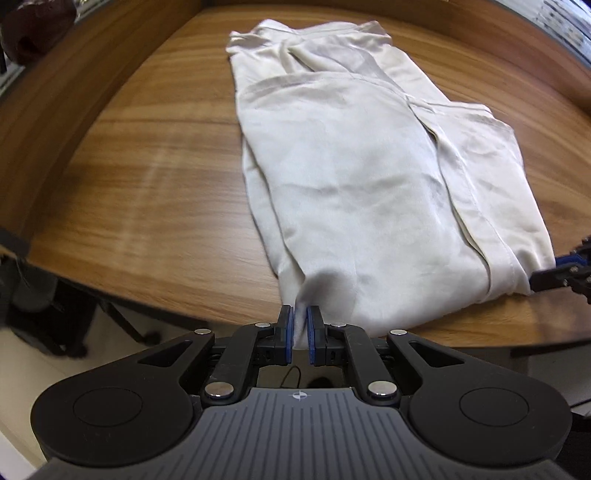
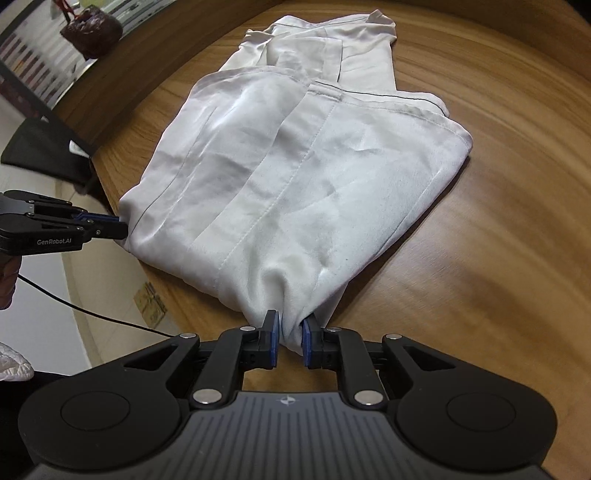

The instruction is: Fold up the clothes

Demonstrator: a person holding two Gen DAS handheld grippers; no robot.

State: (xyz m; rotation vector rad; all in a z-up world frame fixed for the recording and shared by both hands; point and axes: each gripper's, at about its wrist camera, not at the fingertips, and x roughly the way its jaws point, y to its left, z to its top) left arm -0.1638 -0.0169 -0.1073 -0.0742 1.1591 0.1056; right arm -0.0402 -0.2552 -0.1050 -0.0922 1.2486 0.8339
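While tilted down, both grippers pinch garment [image 1: 354,155]

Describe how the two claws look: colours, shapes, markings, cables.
Both are black. The left claw and the right claw have blue pads, jointed black links with silver round pins, and a ribbed grey body bearing a small compass-like mark. In the right wrist view, the left claw's side reads "GenRobot.AI", with a thin black cable below it.

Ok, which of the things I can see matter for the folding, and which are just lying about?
For the job: white garment; left gripper; right gripper; wooden table.
Lying about: dark red bag; black cable; cardboard box.
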